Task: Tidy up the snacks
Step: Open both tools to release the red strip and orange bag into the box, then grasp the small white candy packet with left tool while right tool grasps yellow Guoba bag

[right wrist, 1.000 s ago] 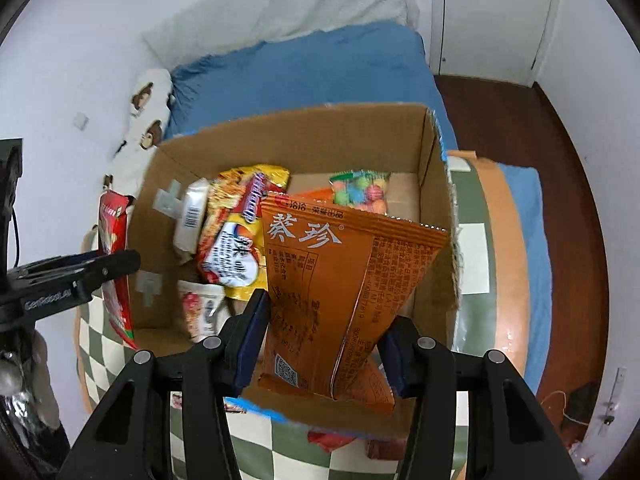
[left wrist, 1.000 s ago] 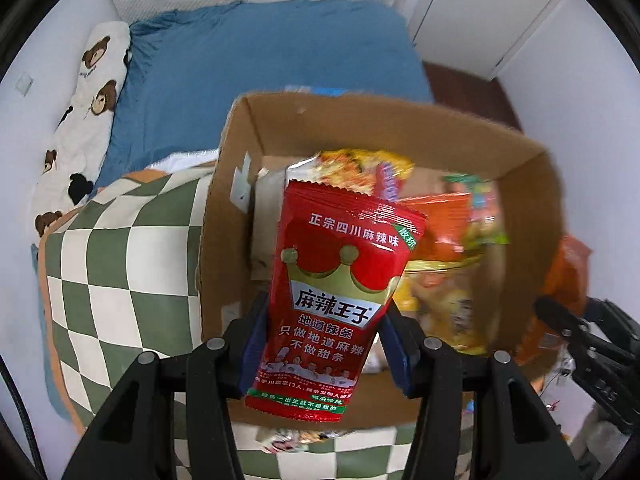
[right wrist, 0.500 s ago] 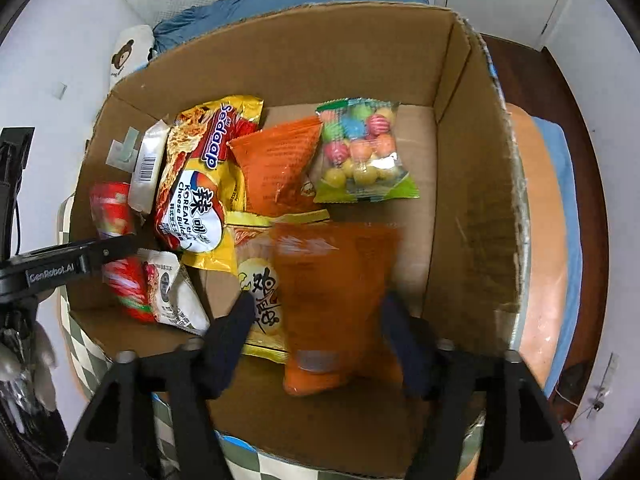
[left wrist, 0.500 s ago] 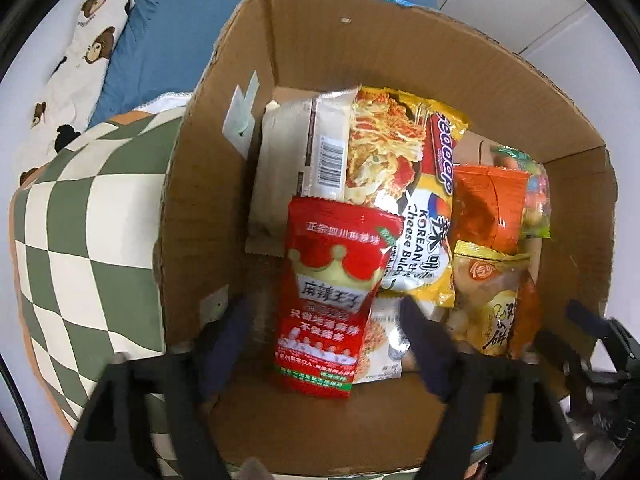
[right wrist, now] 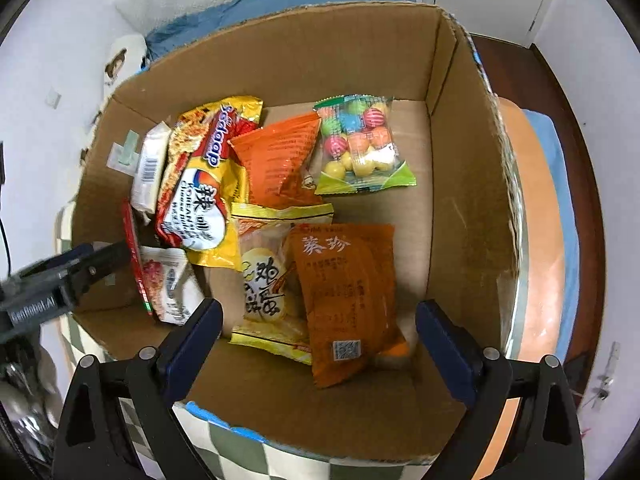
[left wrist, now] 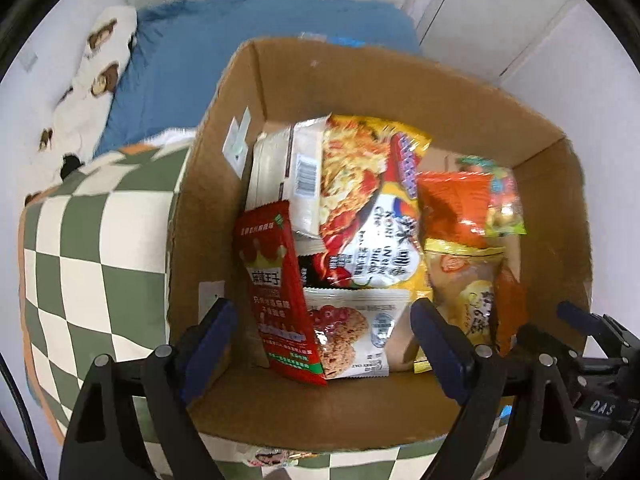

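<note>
An open cardboard box (left wrist: 320, 80) (right wrist: 320, 48) sits on a bed and holds several snack packets. A red spicy-strip packet (left wrist: 280, 292) (right wrist: 134, 248) stands on edge against the box's left wall, free of any grip. My left gripper (left wrist: 320, 316) hangs open above it, pads clear of the packet. An orange packet (right wrist: 344, 292) with white characters lies flat on the box floor, partly over a yellow packet (right wrist: 264, 280). My right gripper (right wrist: 318, 312) is over it with jaws opening wide; nothing is pressed between them.
Also in the box are a yellow noodle packet (left wrist: 372, 208), a bag of coloured candy balls (right wrist: 360, 144), an orange crinkled packet (right wrist: 280, 160) and a white biscuit packet (left wrist: 352, 332). A green-and-white checkered blanket (left wrist: 92, 248), blue bedding (left wrist: 200, 60) and wooden floor (right wrist: 560, 100) surround it.
Both grippers let go: the red packet dropped from the left and now stands against the left wall; the orange packet fell from the right and lies flat. Both hands sank toward the box.
</note>
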